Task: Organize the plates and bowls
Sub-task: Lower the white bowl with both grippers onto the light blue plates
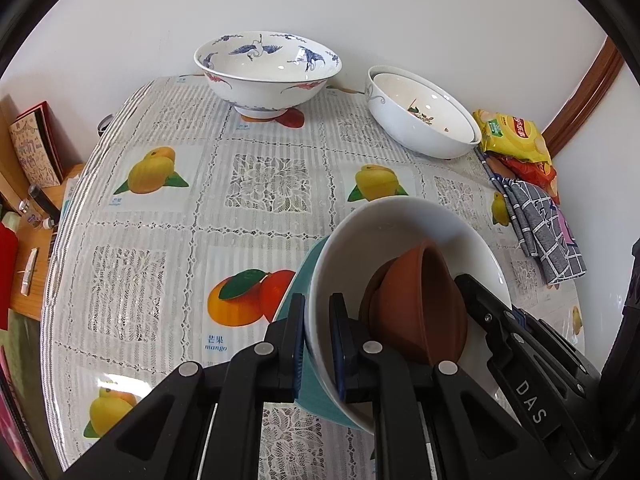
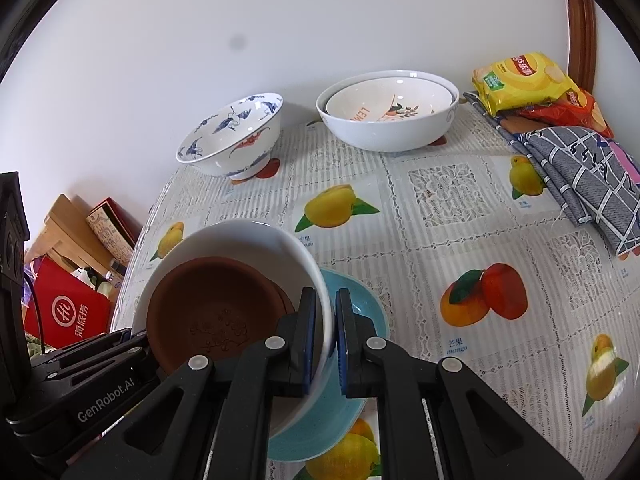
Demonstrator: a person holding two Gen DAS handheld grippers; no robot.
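left gripper [image 1: 318, 344] – jaws clamped on white bowl [image 1: 400, 216] rim | right gripper [image 2: 331, 342] – clamped opposite rim | bowl tilted over teal plate [image 2: 360, 292], brown dishes [image 2: 216, 308] inside

Two handheld grippers are seen angled steeply downward from the lower frame: the left gripper [image 1: 318, 340] and the right gripper [image 2: 325, 340] are each clamped on a thin rim, apparently the same white bowl [image 1: 400, 220], from opposite sides.

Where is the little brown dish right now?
The brown dish sits inside the tilted white bowl, which both claws pinch by its rim above the blue plate, at the table's near edge in both views.
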